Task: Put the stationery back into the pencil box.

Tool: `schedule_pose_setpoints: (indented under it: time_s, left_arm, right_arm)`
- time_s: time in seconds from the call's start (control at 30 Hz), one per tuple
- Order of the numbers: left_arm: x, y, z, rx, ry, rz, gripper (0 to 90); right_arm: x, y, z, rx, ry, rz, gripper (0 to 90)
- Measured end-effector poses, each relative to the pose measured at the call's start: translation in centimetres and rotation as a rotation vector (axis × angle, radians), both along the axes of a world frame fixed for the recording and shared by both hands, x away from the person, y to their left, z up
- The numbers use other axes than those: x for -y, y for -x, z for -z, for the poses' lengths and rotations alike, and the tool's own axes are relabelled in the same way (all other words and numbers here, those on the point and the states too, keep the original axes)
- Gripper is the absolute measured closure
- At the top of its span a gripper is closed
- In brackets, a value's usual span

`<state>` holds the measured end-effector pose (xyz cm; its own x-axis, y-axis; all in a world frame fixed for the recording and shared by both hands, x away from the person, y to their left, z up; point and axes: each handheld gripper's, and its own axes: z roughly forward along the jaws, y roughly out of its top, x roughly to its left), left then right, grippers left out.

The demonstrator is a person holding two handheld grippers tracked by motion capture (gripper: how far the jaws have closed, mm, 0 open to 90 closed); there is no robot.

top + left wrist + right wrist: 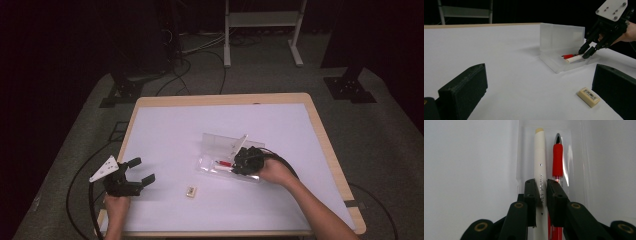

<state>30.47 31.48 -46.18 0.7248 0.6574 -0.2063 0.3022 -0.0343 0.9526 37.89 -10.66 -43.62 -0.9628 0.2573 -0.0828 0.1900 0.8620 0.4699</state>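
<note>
Clear plastic case [524, 152], matt white pen [540, 162]

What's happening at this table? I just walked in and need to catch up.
A person works with a tool in each hand. The right tool is shut on a white pen lying in an open clear plastic case, beside a red pen. The left tool is open and holds nothing, near the table's front left. A small eraser lies on the white tabletop between the left tool and the case.
</note>
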Motion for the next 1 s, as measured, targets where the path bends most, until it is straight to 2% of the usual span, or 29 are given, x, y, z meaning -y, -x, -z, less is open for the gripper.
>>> schedule_pose_setpoints:
  time_s: [0.23, 1.0]
  left_arm:
    - [-0.02, -0.01, 0.00, -0.002, 0.001, 0.000, 0.0]
    - [0.00, 0.00, 0.00, 0.001, 0.000, 0.000, 0.0]
  right_arm:
    - [-0.15, -0.15, 0.39, -0.007, 0.005, -0.011, 77.9]
    - [0.03, -0.05, 0.58, -0.022, -0.004, 0.001, 77.1]
